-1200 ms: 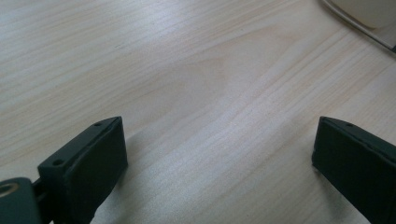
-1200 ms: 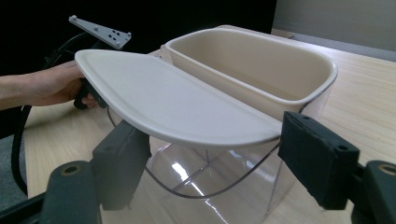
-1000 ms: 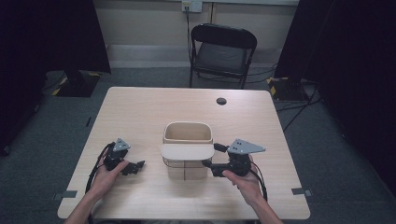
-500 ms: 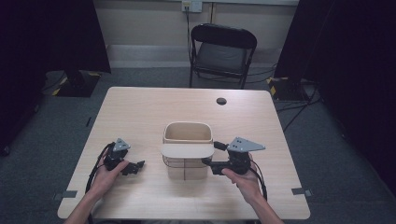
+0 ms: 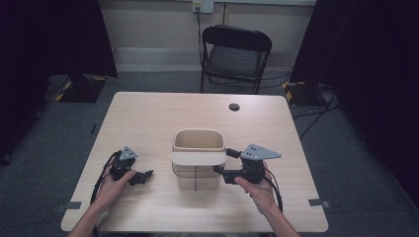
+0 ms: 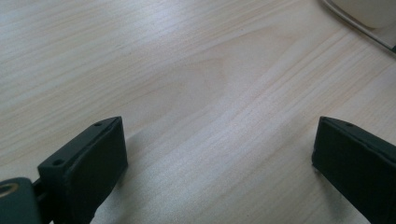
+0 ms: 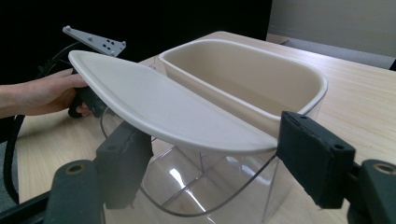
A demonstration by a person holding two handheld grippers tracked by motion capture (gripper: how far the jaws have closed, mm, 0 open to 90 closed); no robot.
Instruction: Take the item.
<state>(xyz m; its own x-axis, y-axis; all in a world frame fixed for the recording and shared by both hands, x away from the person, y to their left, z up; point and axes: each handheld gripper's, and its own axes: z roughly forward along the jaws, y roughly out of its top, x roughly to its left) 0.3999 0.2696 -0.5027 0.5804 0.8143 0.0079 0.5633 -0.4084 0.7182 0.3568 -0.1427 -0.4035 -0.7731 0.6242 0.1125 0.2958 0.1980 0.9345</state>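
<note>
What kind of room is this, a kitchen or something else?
Probably a lab or recording studio, not a kitchen. A bare wooden table stands between black curtains, with a folding chair behind it and cables across the grey floor. A person holds a cabled gripper in each hand.

**Legible markings: none**

No text, label, brand, number or sign can be read on any surface. The beige container (image 5: 197, 143) between the two grippers and its pale lid (image 7: 159, 107) are plain. The wooden table (image 6: 196, 79) carries only grain. The grey plate atop the right gripper (image 5: 225, 162) bears holes but no lettering. The small dark round item (image 5: 234, 106) on the table beyond the grippers is too small to tell any marking on it.
</note>
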